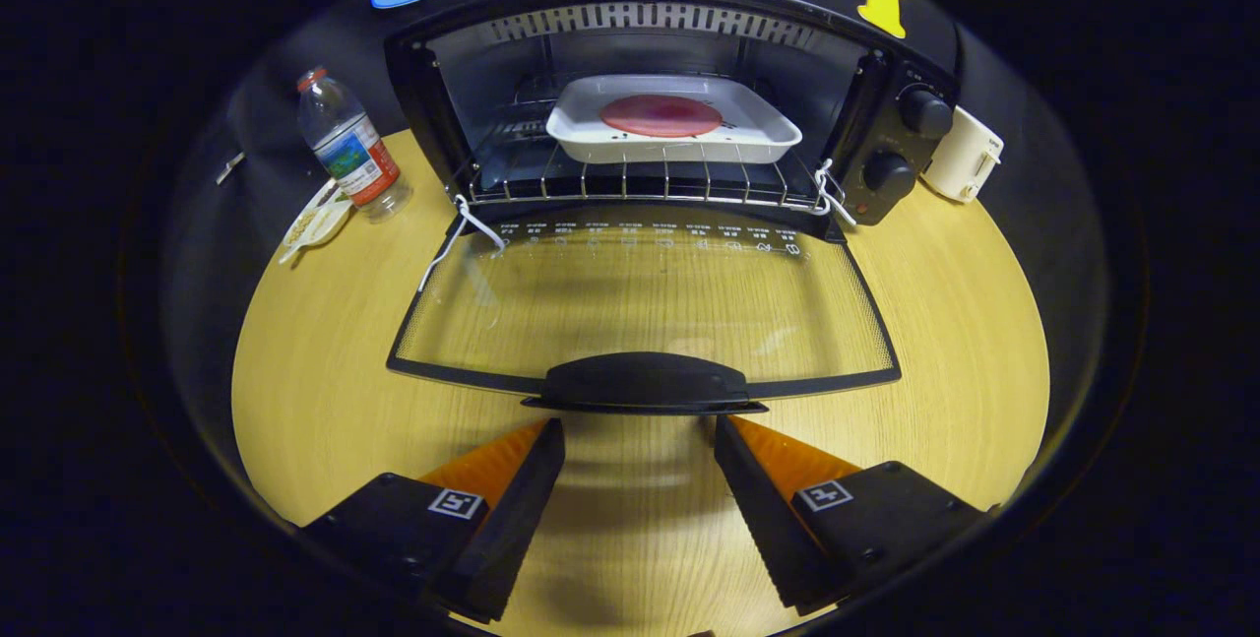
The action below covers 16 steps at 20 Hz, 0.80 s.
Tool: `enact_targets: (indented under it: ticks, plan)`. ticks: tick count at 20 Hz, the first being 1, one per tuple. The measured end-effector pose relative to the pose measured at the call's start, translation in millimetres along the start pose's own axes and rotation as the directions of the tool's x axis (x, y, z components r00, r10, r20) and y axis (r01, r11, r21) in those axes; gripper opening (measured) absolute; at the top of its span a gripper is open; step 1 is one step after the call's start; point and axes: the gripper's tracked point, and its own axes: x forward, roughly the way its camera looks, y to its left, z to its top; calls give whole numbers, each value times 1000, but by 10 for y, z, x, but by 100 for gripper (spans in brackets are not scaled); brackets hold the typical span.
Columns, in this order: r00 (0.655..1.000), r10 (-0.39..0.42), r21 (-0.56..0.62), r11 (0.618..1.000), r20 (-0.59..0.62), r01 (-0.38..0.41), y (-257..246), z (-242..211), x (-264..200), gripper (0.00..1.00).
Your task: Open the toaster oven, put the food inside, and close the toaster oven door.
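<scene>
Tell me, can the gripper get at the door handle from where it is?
Probably yes. The gripper is open, and the handle of the lowered door lies just ahead of its fingers, with nothing between them.

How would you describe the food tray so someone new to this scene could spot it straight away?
Start at the black toaster oven at the back of the wooden table, its glass door folded down flat toward the gripper, whose jaws stand open just short of the door handle. On the wire rack inside sits the white rectangular tray, the only thing there, holding a round reddish slice.
</scene>
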Motion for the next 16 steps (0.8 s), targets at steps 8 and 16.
enact_targets:
  ticks: [8,16]
  plan:
    - [996,16,49,999,85,-20,10,155,-308,99]
    - [971,47,45,997,236,-59,-3,622,-782,99]
